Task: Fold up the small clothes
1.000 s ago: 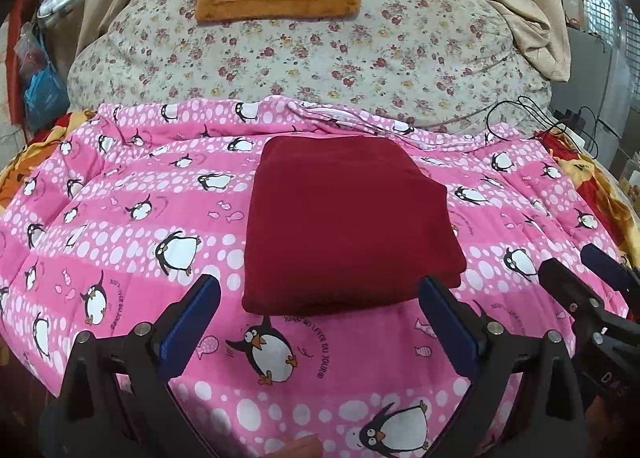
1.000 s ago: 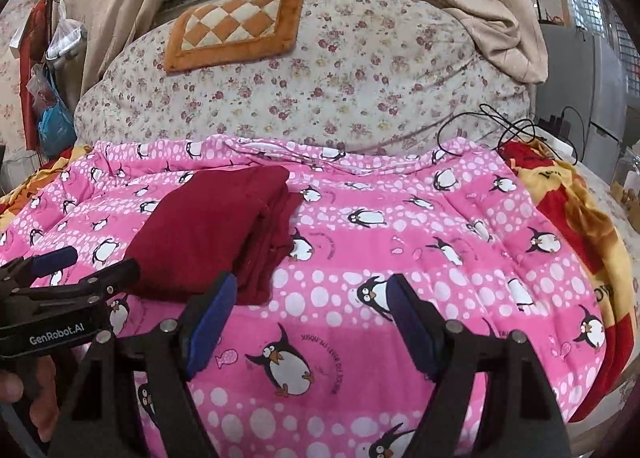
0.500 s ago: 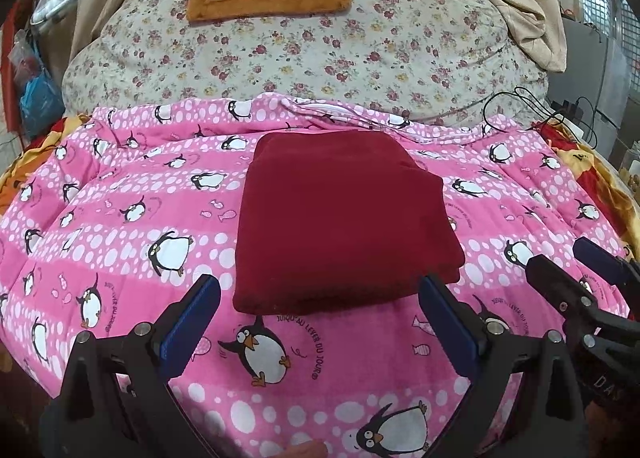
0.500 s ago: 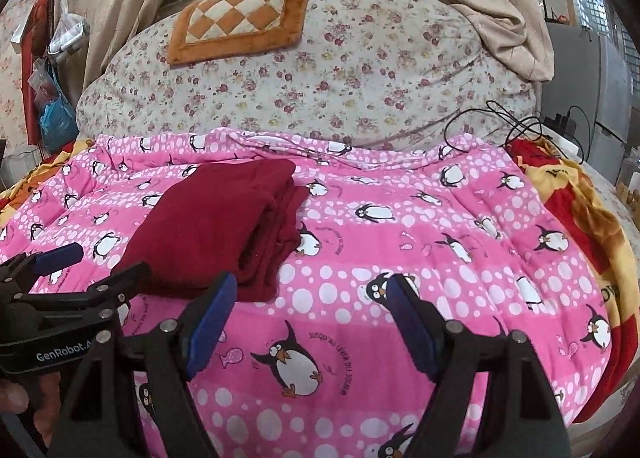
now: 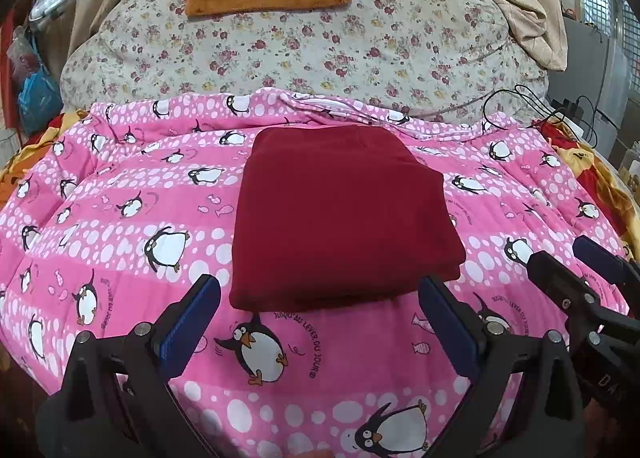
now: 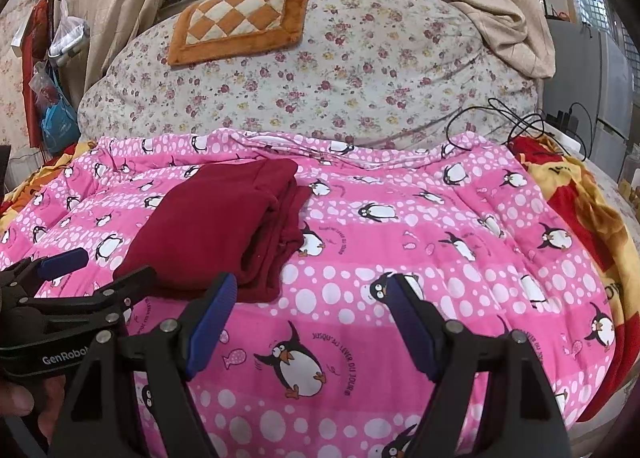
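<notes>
- The left gripper (image 5: 320, 322) hangs just short of the near edge of the dark red garment (image 5: 340, 214), jaws spread wide with nothing between them.
- The right gripper (image 6: 308, 318) is also released and empty, over bare pink quilt (image 6: 420, 258) to the right of the garment.
- The garment lies in a neat rectangle near the middle of the quilt, with loose layered edges showing along its right side (image 6: 280, 242).
- It looks folded already, so I judge the step in hand is a last tidy or another fold.
- To do that well, pinch all layers at a corner together, not just the top one.
- Lift low and lay the cloth over slowly so the stack does not slide apart.
- Square the edges before letting go.
</notes>
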Action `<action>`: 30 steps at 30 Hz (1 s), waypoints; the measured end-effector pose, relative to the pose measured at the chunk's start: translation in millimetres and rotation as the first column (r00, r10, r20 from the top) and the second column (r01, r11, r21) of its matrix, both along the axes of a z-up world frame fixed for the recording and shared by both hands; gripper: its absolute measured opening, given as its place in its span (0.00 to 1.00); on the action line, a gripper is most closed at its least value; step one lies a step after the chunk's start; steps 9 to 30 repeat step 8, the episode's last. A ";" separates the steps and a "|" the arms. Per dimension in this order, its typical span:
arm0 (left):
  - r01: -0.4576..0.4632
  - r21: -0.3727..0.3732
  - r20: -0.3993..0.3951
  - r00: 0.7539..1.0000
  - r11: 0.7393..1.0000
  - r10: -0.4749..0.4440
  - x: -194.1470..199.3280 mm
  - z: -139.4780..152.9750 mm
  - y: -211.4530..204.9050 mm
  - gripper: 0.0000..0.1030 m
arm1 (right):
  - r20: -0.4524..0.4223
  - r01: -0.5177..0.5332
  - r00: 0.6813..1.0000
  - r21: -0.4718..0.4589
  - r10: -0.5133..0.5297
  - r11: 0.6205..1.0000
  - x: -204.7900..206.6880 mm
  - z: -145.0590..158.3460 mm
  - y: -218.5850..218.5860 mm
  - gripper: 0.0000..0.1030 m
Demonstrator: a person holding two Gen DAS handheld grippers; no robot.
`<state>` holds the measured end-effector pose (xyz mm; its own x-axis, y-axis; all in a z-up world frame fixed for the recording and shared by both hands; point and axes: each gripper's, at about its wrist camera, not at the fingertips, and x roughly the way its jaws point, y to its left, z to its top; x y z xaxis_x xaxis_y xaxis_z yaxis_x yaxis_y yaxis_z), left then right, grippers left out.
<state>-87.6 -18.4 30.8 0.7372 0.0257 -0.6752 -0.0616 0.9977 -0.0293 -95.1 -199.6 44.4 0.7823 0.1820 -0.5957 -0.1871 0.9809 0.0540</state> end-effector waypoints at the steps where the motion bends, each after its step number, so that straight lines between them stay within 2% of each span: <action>1: -0.001 -0.004 -0.002 1.000 1.000 0.001 0.1 -1.4 0.3 0.79 | 0.000 0.000 1.000 0.000 0.000 1.000 0.0 0.1 -0.3 0.78; 6: -0.012 0.003 0.010 1.000 1.000 0.012 -1.2 -3.5 2.3 0.76 | -0.002 -0.005 1.000 0.004 0.005 1.000 0.8 -0.6 2.9 0.78; 30: -0.002 0.003 0.009 1.000 1.000 0.002 -1.3 -3.4 1.7 0.76 | -0.003 -0.006 1.000 0.004 0.006 1.000 0.6 -0.9 5.7 0.78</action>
